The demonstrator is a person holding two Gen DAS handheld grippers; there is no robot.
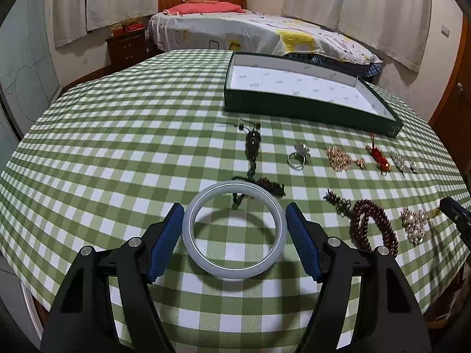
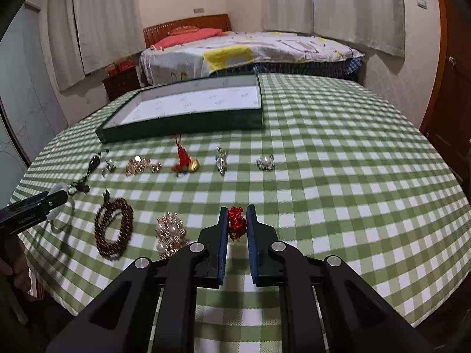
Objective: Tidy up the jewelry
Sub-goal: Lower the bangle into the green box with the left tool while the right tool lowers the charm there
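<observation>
One pale grey bangle (image 1: 234,231) clamped in left hand-held gripper (image 1: 234,210), right hand-held gripper (image 2: 238,213) pinching red ornament (image 2: 237,222)

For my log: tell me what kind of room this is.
Most likely a bedroom at home: a made bed with a red pillow, curtains on the walls, and a checked tablecloth laid with jewelry.

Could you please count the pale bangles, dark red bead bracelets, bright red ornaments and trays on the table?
pale bangle: 1
dark red bead bracelet: 1
bright red ornament: 2
tray: 1
Total: 5
</observation>
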